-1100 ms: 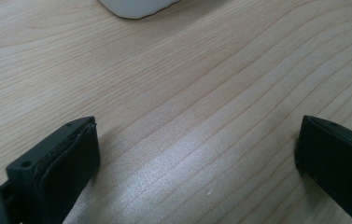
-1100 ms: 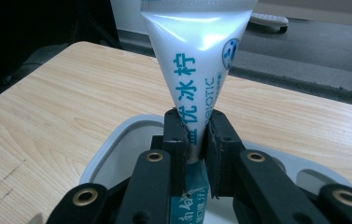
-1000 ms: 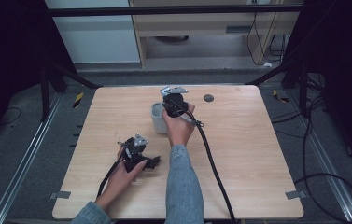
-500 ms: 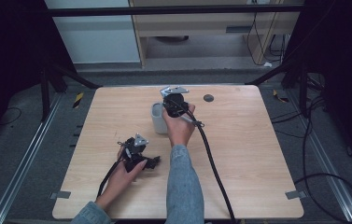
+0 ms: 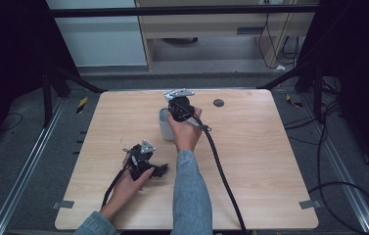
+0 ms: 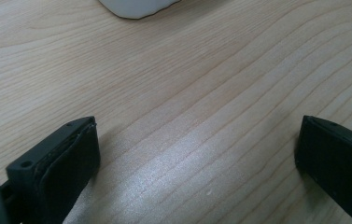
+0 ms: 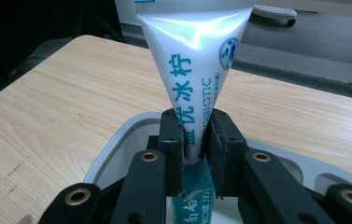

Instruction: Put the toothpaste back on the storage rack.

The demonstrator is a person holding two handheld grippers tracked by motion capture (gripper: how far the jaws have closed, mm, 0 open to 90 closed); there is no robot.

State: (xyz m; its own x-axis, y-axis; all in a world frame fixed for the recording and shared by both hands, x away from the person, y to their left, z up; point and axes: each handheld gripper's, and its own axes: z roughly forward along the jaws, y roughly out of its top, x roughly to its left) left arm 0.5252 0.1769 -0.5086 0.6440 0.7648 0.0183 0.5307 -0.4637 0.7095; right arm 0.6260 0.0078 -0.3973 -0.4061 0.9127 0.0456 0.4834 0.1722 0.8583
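Observation:
A white toothpaste tube (image 7: 194,60) with blue lettering stands upright, crimped end up, and my right gripper (image 7: 193,149) is shut on its lower part. Below the jaws sits a pale grey cup (image 7: 117,144), with the tube's lower end reaching down into it. From above, the right gripper (image 5: 179,104) hovers over that cup (image 5: 164,125) near the table's far middle. My left gripper (image 5: 145,159) rests low on the wooden table (image 5: 250,161) toward the front left. Its jaws (image 6: 197,154) are open, with bare wood between them.
A small dark round disc (image 5: 218,103) lies on the table right of the cup. The right gripper's thick black cable (image 5: 221,171) trails across the table to the front edge. A white rounded edge (image 6: 136,7) of the cup shows at the top of the left gripper view.

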